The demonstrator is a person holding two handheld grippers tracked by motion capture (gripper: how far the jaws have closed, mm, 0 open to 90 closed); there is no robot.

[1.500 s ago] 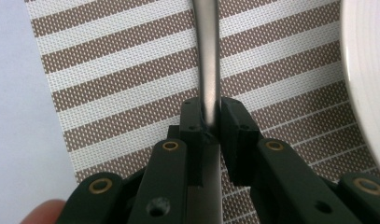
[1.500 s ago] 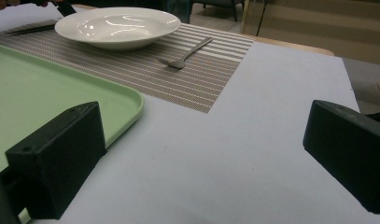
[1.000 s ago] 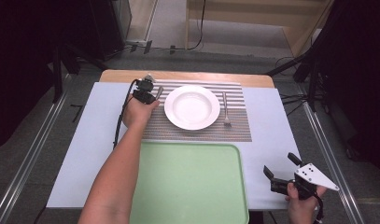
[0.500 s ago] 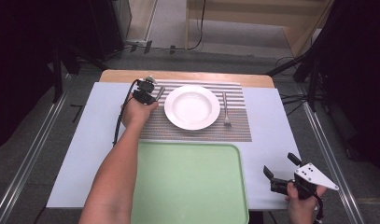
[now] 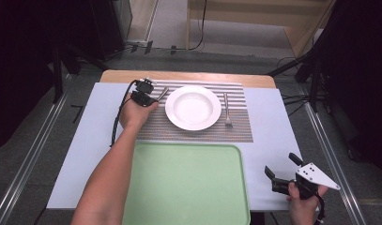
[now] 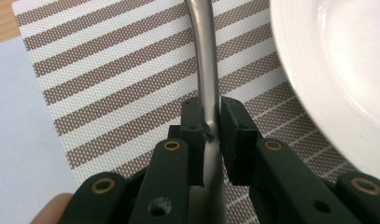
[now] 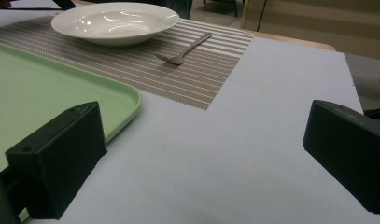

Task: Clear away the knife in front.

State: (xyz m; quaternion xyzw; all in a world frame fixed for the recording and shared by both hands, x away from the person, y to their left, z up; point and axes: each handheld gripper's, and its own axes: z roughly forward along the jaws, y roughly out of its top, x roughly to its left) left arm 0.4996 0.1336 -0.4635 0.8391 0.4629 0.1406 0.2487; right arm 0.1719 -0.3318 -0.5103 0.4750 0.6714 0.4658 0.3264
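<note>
So the left claw (image 6: 211, 122) had its jaws clenched on a metal utensil handle (image 6: 205, 60), which lay on the striped placemat (image 6: 108, 84) just left of the white plate (image 5: 193, 107). The right claw (image 5: 283, 169) sat released over the table (image 7: 234, 154), beside the green tray (image 5: 186, 185).

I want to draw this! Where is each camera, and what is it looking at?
High view: above the table, looking forward and down; both forearms and hands show.
Left gripper view: rides the left gripper, looking along fingers shut on a metal utensil handle.
Right gripper view: rides the open right gripper, low over the table; fingers show.
All three share the white plate.
</note>
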